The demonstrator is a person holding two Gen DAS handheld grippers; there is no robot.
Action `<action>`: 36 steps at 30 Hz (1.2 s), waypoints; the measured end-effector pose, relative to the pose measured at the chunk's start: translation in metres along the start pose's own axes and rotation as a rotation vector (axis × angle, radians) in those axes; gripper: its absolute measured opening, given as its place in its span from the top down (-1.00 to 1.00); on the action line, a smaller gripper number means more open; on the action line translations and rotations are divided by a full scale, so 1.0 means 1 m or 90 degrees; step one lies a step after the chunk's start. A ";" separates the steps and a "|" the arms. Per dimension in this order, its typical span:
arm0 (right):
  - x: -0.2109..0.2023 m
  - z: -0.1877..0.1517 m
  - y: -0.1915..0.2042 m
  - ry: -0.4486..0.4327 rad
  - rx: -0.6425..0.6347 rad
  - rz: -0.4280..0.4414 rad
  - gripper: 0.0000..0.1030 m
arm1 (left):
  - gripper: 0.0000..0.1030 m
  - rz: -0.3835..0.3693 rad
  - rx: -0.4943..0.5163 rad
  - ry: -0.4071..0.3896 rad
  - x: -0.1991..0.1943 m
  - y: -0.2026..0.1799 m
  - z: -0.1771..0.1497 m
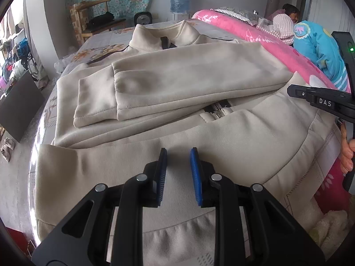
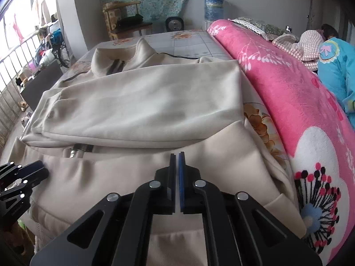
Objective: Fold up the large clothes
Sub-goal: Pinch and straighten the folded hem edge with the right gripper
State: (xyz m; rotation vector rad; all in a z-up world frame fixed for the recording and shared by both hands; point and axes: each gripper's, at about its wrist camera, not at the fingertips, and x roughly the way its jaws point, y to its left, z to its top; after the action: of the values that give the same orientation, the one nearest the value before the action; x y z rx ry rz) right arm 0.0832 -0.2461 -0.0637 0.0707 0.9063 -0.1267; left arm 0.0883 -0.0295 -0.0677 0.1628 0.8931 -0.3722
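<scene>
With both sleeves crossed over the beige zip-front fleece jacket (image 1: 199, 102) on the bed, my slightly parted left gripper (image 1: 178, 153) and closed, empty right gripper (image 2: 177, 155) must next take the hem.

Lit by soft daylight from the window (image 2: 15, 33) at left, blown out to white. Faint shadows only in folds of the jacket (image 1: 177, 93). Strongly bowed by fisheye, black vignette at corners. Sharp at centre, slightly smeared toward edges.

Pink blanket (image 2: 288, 88), wooden chair (image 2: 124, 20)
</scene>
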 end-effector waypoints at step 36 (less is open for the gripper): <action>-0.002 -0.004 0.116 0.052 -0.160 0.177 0.91 | 0.72 0.123 -0.163 -0.002 -0.042 0.119 -0.043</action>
State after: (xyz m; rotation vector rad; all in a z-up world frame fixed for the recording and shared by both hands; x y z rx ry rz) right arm 0.0949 -0.1304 -0.0635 -0.0321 0.9790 0.2502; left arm 0.0788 0.1038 -0.0634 0.0114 0.9047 -0.0769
